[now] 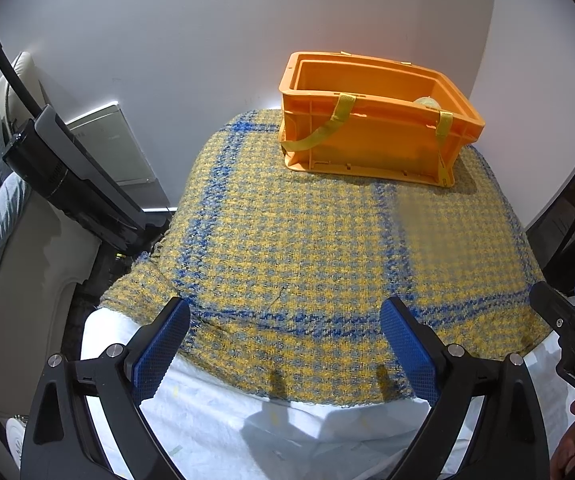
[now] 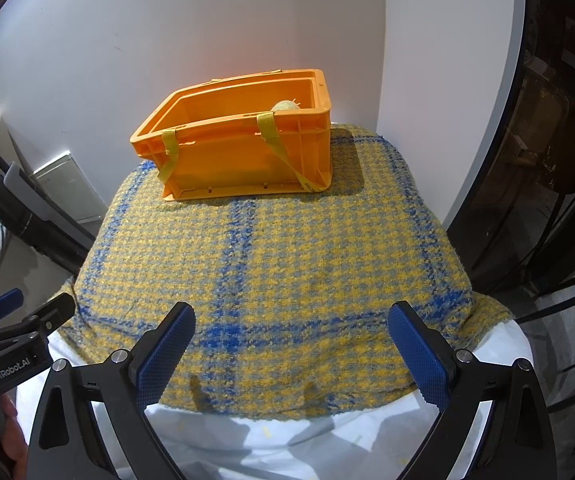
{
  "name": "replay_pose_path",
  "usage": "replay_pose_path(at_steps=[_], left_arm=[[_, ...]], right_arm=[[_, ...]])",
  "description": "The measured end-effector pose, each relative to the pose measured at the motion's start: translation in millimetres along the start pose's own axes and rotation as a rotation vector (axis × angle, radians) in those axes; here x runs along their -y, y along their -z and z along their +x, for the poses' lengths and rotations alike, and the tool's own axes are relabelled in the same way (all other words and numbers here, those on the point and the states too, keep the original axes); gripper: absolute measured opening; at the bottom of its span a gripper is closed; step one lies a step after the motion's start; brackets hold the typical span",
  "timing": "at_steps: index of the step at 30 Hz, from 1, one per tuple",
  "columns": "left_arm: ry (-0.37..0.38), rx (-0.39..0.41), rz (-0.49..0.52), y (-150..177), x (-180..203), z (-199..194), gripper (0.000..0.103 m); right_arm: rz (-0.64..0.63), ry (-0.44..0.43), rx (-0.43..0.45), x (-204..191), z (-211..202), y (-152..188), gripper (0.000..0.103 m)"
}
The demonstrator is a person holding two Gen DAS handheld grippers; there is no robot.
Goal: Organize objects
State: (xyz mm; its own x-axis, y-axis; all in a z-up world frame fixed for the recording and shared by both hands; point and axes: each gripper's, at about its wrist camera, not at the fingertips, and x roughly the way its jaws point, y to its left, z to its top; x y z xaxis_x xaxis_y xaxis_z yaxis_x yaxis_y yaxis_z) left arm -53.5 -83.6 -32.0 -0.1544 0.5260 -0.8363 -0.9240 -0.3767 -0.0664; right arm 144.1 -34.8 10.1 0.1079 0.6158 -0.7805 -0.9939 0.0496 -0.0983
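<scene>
An orange plastic crate [image 1: 371,136] [image 2: 243,148] with yellow straps stands at the far end of a table covered by a yellow, grey and blue checked cloth [image 1: 307,248] [image 2: 271,256]. A pale yellowish round object [image 1: 427,102] [image 2: 286,105] pokes up inside the crate at its right end; most of it is hidden by the wall. My left gripper [image 1: 285,322] hangs open over the near edge of the cloth, nothing between its blue pads. My right gripper [image 2: 291,328] is likewise open and empty, near the same edge.
A white sheet [image 1: 271,432] shows under the cloth at the front. A white wall [image 1: 207,40] rises right behind the crate. Left of the table are a black stand [image 1: 67,176], a cushioned seat [image 1: 15,280] and a flat panel [image 1: 111,140]. Dark glass [image 2: 547,140] is on the right.
</scene>
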Motion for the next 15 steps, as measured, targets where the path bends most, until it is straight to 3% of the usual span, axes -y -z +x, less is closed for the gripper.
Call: replay_pose_path(at_steps=[15], left_arm=[[0.005,0.001,-0.004,0.0,-2.2,-1.3,0.099]], right_arm=[[0.005,-0.003,0.002,-1.5,-0.2,0.6,0.097]])
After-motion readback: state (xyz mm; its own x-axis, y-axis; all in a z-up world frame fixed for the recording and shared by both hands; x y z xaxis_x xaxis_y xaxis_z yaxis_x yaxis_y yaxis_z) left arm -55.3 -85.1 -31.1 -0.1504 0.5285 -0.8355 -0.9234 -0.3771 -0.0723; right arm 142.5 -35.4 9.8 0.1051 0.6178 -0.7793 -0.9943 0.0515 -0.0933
